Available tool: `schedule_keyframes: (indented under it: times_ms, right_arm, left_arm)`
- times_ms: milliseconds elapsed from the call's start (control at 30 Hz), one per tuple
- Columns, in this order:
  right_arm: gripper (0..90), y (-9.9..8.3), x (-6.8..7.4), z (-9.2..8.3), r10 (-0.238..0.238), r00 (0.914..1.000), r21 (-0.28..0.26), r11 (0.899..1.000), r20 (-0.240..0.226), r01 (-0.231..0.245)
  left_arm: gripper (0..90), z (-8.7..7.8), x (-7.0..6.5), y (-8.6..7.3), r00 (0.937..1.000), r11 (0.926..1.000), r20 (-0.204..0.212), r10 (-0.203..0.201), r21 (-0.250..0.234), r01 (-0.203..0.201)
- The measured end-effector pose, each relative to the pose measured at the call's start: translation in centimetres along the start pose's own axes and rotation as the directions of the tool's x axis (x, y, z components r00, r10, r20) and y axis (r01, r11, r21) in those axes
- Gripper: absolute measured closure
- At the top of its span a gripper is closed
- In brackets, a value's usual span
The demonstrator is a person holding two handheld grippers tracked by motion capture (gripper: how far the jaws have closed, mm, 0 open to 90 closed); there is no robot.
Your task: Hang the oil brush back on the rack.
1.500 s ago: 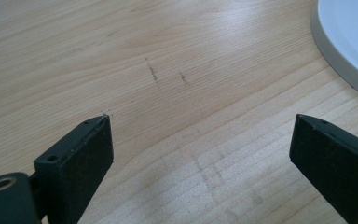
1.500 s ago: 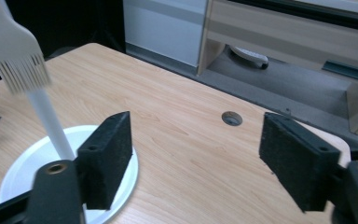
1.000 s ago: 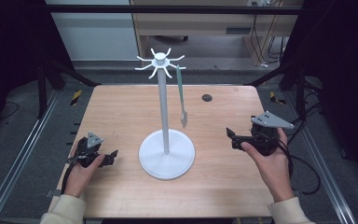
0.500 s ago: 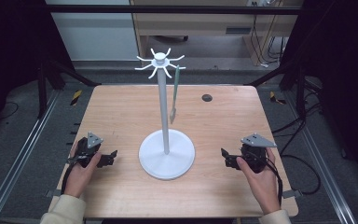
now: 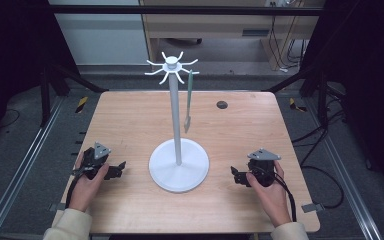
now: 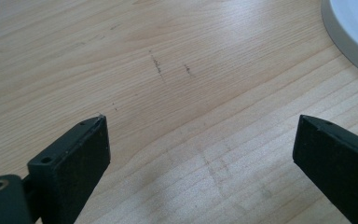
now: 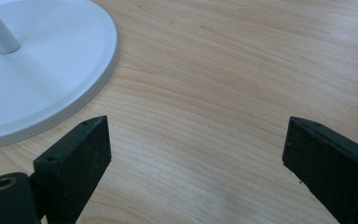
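the wide light wooden table (image 5: 130,125) carries everything. in its middle we see the tall white stand with a round flat base (image 5: 179,165) and a crown of curved hooks on top. from one hook on its far right side hangs the slim grey-green long-handled utensil (image 5: 189,100), clear of the table, so we judge the hanging is done. our left gripper (image 5: 111,171) rests low on the table, well apart to the left of the base, its black jaws wide apart and empty. our right gripper (image 5: 238,177) rests near the base on the right, jaws also spread, holding nothing; we think both are parked. a small dark round mark (image 5: 222,104) sits at the far side.
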State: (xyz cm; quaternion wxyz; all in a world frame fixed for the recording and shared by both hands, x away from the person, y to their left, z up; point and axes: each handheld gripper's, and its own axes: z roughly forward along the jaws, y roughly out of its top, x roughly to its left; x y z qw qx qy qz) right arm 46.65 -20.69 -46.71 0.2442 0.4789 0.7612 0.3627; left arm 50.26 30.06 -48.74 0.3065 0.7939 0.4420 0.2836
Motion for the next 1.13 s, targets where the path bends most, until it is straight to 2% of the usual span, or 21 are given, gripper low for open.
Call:
schedule_keyframes:
  times_ms: [200, 333, 700, 867, 1133]
  right_arm:
    - [8.6, 0.1, -0.6, 1.3, 0.047, 0.9989, -0.004, 0.999, 0.008, -0.047]
    - [9.7, 0.1, -1.0, 2.3, 0.108, 0.9941, -0.027, 0.994, 0.012, -0.108]
    - [11.4, 0.1, -2.4, 3.4, 0.143, 0.9867, -0.07, 0.988, 0.077, -0.138]
    - [11.8, -0.4, -2.8, 3.7, 0.145, 0.9866, -0.055, 0.988, 0.075, -0.141]
    - [11.8, -0.7, -3.3, 3.4, 0.178, 0.9813, -0.052, 0.983, 0.073, -0.174]
  left_arm:
    - [3.4, 0.0, 0.0, 0.0, 1.0, 1.0, -0.003, 0.001, 0.0, -0.001]
    - [3.4, 0.1, 0.0, 0.0, 1.0, 1.0, 0.001, -0.002, 0.003, 0.002]
    - [3.6, 0.2, -0.2, 0.0, 1.0, 1.0, 0.003, 0.009, 0.003, -0.009]
    - [3.5, 0.1, -0.1, 0.0, 1.0, 1.0, 0.007, 0.007, 0.002, -0.007]
    - [3.5, 0.0, -0.1, 0.0, 0.9999, 1.0, 0.015, 0.0, -0.003, 0.001]
